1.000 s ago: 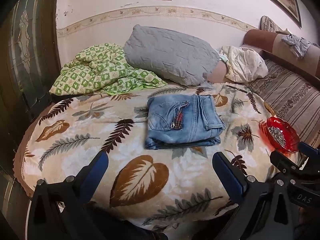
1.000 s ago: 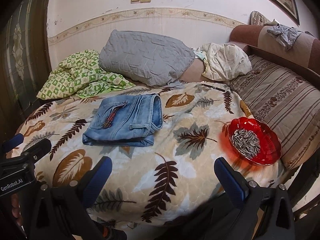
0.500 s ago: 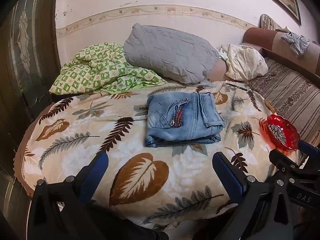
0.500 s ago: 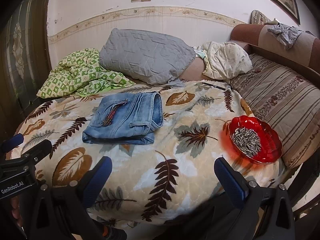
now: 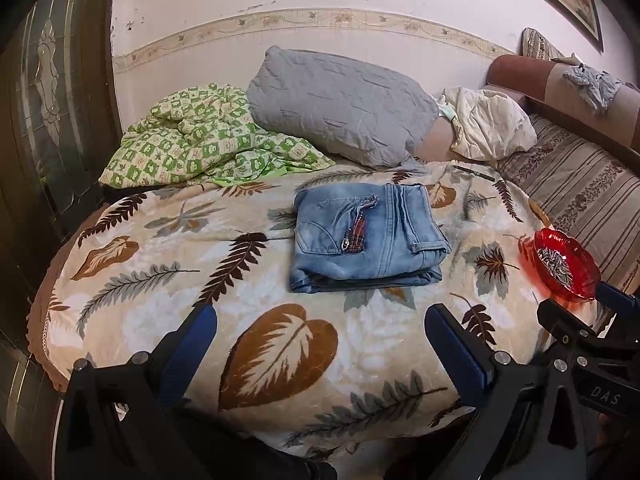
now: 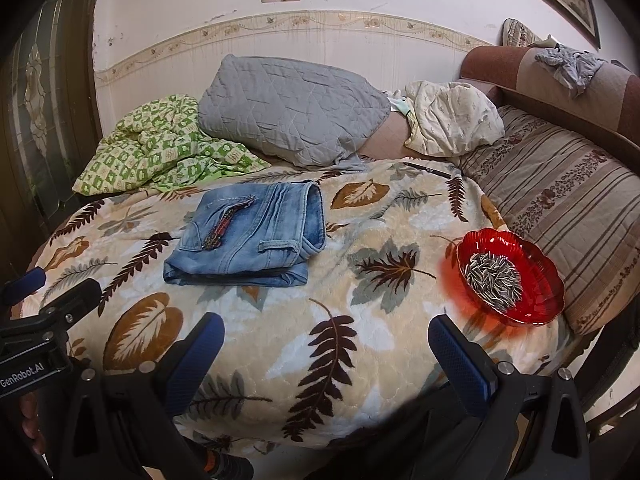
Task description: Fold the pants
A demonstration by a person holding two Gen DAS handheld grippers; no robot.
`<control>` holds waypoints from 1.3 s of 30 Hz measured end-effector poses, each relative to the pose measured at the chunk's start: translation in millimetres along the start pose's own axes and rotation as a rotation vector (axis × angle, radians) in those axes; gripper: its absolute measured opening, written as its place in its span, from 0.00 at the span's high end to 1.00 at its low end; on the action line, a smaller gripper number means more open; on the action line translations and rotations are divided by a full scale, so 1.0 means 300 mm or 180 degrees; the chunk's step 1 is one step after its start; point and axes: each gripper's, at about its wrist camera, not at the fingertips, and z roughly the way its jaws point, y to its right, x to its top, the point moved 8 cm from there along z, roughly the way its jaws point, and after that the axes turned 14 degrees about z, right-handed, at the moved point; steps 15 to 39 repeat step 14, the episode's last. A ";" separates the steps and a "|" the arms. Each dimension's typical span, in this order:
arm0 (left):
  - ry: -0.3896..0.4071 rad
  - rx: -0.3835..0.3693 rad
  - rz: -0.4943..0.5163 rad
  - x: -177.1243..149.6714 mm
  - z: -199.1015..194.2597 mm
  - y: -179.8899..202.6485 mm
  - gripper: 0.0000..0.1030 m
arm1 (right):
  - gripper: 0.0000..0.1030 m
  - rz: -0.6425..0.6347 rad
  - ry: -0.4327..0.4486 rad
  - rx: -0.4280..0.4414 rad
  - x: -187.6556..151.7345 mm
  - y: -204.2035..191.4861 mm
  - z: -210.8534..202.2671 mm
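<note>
Since one second ago almost nothing moves: both views drift only slightly, and the folded pants (image 5: 366,236) rest on the leaf-pattern blanket (image 5: 280,352). The left gripper (image 5: 320,338) and right gripper (image 6: 326,346) hover with fingers wide apart, holding nothing. A careless right-side move could tip the red dish (image 6: 510,276) (full of seeds); "GenRobot.AI" and "DAS" are readable.

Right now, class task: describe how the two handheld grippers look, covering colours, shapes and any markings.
Both are alike: the left gripper and right gripper have black angular frames with silver bolts. Each finger ends in a long blue pad with a dotted grip texture. The left gripper's body reads "GenRobot.AI" in white; the right gripper's body reads "DAS". No cables or sleeves show.
</note>
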 end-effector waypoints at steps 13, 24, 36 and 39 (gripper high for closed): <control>-0.0013 -0.0022 0.0011 -0.006 0.007 -0.001 0.00 | 0.00 -0.0004 -0.0008 -0.0007 -0.006 -0.001 0.003; -0.0010 -0.0024 0.0017 -0.008 0.007 -0.002 0.00 | 0.00 -0.0004 -0.0011 -0.0009 -0.008 -0.001 0.004; -0.0010 -0.0024 0.0017 -0.008 0.007 -0.002 0.00 | 0.00 -0.0004 -0.0011 -0.0009 -0.008 -0.001 0.004; -0.0010 -0.0024 0.0017 -0.008 0.007 -0.002 0.00 | 0.00 -0.0004 -0.0011 -0.0009 -0.008 -0.001 0.004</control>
